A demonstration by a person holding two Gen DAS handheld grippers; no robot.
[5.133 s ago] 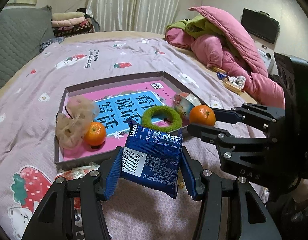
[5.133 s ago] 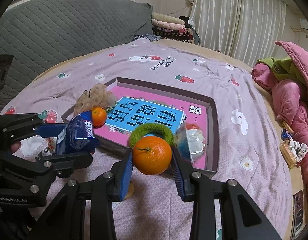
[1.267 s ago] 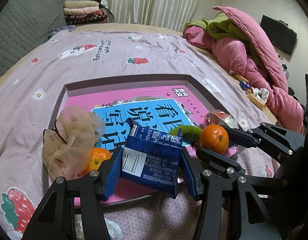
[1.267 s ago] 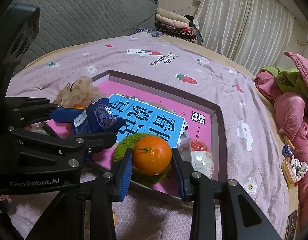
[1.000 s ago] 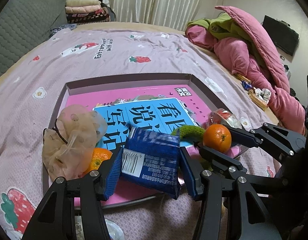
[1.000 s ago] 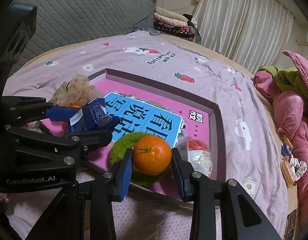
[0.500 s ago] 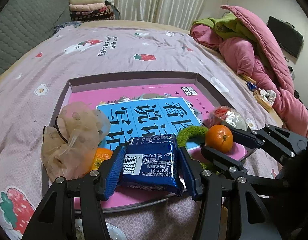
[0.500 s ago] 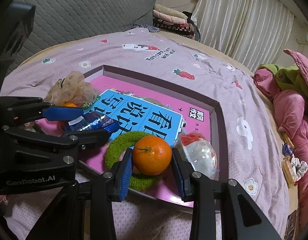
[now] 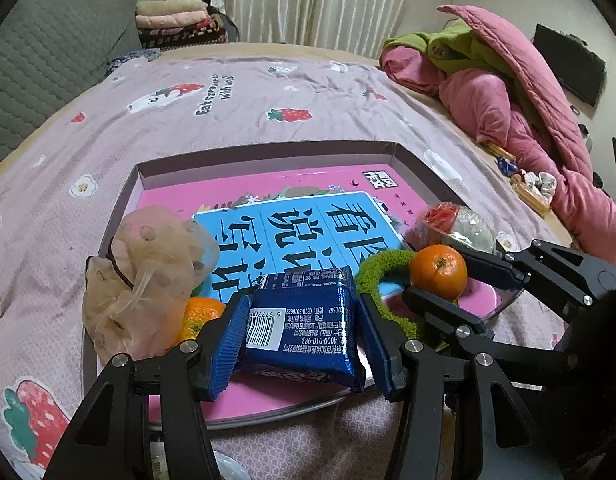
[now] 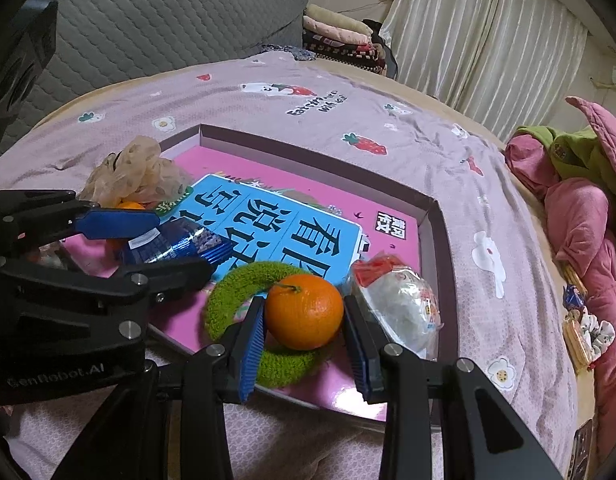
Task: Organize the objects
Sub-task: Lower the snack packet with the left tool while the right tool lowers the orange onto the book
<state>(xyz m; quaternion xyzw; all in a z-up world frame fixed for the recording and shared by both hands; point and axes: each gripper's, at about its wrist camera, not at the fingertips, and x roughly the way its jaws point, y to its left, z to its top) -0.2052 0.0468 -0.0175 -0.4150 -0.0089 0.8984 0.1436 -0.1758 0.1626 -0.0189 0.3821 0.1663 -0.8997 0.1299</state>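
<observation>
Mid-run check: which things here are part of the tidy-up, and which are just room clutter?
In the job: blue snack packet in left gripper; orange in right gripper; box tray.
Lying about: pink quilt; folded blankets.

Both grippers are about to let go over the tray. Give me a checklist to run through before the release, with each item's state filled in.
1. Left gripper has the blue snack packet between its fingers: ok.
2. Right gripper has the orange between its fingers: ok.
3. Packet is over the tray, above the pink book: ok.
4. Orange is over the tray: ok, it sits above the green ring.
5. Packet already resting on the book: cannot tell.
6. Orange will stay put: cannot tell; it could roll off the ring toward the clear wrapped packet.
</observation>
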